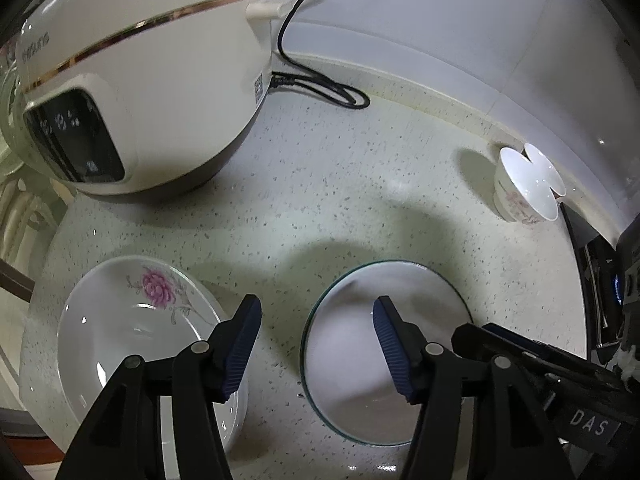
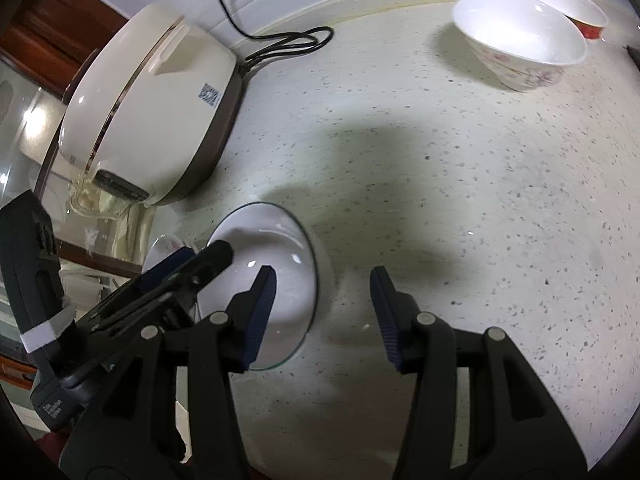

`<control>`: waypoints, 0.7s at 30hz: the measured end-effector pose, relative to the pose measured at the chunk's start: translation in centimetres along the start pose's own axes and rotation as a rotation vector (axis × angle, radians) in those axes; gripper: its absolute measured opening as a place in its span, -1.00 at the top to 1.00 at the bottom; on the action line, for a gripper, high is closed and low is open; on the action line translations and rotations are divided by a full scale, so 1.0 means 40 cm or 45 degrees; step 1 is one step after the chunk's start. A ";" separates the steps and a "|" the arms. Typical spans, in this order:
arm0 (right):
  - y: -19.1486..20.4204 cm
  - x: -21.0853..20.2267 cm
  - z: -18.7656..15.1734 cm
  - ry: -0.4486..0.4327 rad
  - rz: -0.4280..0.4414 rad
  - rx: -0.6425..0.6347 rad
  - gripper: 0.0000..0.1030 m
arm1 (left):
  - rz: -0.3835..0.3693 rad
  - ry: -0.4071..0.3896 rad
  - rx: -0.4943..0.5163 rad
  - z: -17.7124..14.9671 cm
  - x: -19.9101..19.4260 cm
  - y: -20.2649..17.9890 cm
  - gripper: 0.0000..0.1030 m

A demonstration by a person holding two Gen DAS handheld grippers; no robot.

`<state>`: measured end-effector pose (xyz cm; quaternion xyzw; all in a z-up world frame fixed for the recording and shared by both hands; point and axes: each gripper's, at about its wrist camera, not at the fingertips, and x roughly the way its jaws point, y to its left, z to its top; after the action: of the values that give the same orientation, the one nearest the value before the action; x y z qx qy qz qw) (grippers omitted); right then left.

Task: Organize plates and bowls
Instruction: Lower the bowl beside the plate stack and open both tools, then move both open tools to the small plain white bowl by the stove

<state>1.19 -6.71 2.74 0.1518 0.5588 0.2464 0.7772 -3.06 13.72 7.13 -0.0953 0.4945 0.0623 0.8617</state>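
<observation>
Hovering spread and empty, the left gripper (image 1: 316, 340) and right gripper (image 2: 322, 312) flank the glass plate (image 1: 360, 344), likely lining up a lift. The flowered plate (image 1: 120, 328) lies just left; two bowls (image 2: 520, 36) wait near the wall.

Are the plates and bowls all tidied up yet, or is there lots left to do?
Lots left. Nothing looks stacked yet: the flowered plate and the glass plate lie side by side on the countertop, and the flowered bowl sits far off beside a red-based bowl. Nothing is in hand: the left tongs and right tongs are both open over the glass plate's edge. All the gathering remains.
</observation>
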 end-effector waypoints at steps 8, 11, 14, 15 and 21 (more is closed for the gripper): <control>-0.069 -0.035 0.010 -0.048 -0.013 0.103 -0.14 | -0.018 -0.039 0.075 0.021 0.002 -0.054 -0.27; -0.105 -0.051 0.012 -0.071 -0.024 0.164 -0.19 | -0.038 -0.034 0.102 0.027 0.012 -0.081 -0.29; -0.134 -0.065 0.014 -0.086 -0.041 0.214 -0.23 | -0.070 -0.032 0.112 0.034 0.020 -0.106 -0.29; -0.146 -0.070 0.014 -0.092 -0.045 0.232 -0.24 | -0.078 -0.032 0.117 0.035 0.021 -0.115 -0.30; -0.225 -0.106 0.018 -0.131 -0.065 0.346 -0.29 | -0.155 0.007 0.157 0.048 0.039 -0.185 -0.36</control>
<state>2.73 -16.52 1.73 0.2540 0.5500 0.1405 0.7831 0.82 6.97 7.50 -0.0721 0.4930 -0.0212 0.8668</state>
